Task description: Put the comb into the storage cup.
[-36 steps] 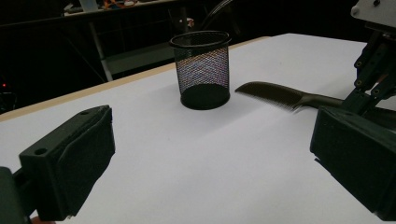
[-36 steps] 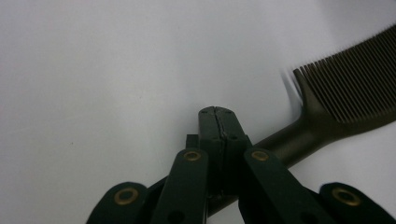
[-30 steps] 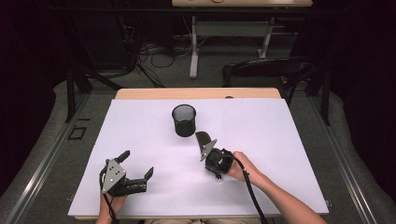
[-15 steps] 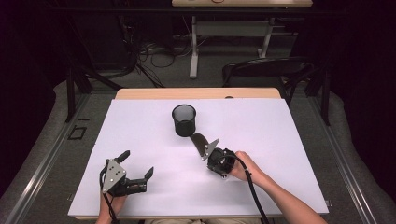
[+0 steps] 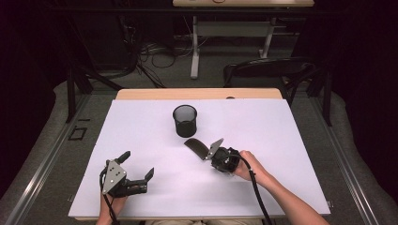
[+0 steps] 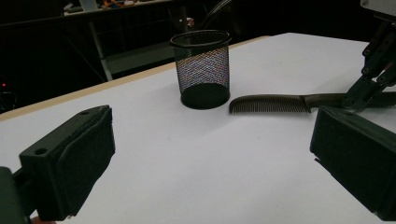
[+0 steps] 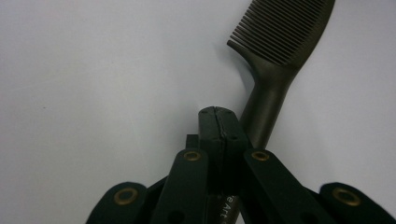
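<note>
A white table (image 5: 291, 140) is carrying a mesh cup (image 5: 185, 120) standing upright near its middle.

The comb's (image 7: 275, 60) handle end disappears behind the right gripper's (image 7: 218, 122) closed jaws. In the right gripper view, the picture's top edge cuts off its teeth.

We take the mesh cup (image 5: 185, 120) as our landmark. It stands upright near the far middle of the white table (image 5: 291, 140), and bare surface runs wide to its left, right and behind it. Just before it, toward us and to the right, the comb (image 5: 196, 146) lies across the way with the right gripper (image 5: 213, 151) at its handle. Farther toward us and left, our left gripper (image 5: 137, 165) sits with bare table between it and the cup.
</note>
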A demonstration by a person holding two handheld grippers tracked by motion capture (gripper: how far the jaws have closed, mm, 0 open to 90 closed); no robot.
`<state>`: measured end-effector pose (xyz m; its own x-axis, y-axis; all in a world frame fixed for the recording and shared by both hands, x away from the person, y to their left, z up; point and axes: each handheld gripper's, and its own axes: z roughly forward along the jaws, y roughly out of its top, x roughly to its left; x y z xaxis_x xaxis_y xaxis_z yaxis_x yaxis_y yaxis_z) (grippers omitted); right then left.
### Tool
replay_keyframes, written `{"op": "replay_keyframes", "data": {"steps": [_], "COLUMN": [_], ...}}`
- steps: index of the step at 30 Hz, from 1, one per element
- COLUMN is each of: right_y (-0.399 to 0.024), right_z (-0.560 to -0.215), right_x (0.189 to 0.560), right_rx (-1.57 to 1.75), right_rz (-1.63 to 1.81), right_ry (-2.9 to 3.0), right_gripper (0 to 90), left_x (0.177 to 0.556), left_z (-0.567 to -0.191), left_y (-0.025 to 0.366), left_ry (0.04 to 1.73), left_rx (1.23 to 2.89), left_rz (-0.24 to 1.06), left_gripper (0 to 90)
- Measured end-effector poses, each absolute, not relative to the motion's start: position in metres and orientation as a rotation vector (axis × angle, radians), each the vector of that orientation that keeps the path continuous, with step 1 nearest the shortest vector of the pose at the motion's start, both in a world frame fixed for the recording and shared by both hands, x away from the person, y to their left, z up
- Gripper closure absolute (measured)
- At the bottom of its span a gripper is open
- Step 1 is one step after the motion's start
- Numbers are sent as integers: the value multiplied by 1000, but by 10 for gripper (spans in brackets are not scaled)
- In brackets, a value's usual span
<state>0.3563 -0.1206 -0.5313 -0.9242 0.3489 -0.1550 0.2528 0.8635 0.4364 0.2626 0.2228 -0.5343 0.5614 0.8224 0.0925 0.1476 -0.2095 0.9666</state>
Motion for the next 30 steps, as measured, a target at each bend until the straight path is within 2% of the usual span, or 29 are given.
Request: {"op": "replay_keyframes", "data": {"steps": [6,14,19,24,26,28,30], "right_y": [-123,-129,-132,-138,-142,-145,-148], "right_z": [-530,-522,-516,-510,-507,-504,-502], "right_x": [355,349,346,344,344,345,346], "right_rx": [498,558,596,655,673,691,718], "right_rz": [653,743,787,815,826,839,853], "right_ry": [2808,2836,2842,2826,2819,2808,2798], "right_gripper": [892,748,616,542,472,453,397], "left_x": [263,263,263,262,262,262,262], "left_z": [-535,-534,-534,-534,-534,-534,-534], "left_y": [222,222,223,223,223,223,222], "left_ry": [815,813,817,817,816,816,817], "left_rx": [1699,1697,1696,1691,1692,1691,1691], "left_rz": [762,763,762,762,764,764,765], "left_gripper": [1,1,1,1,1,1,0]}}
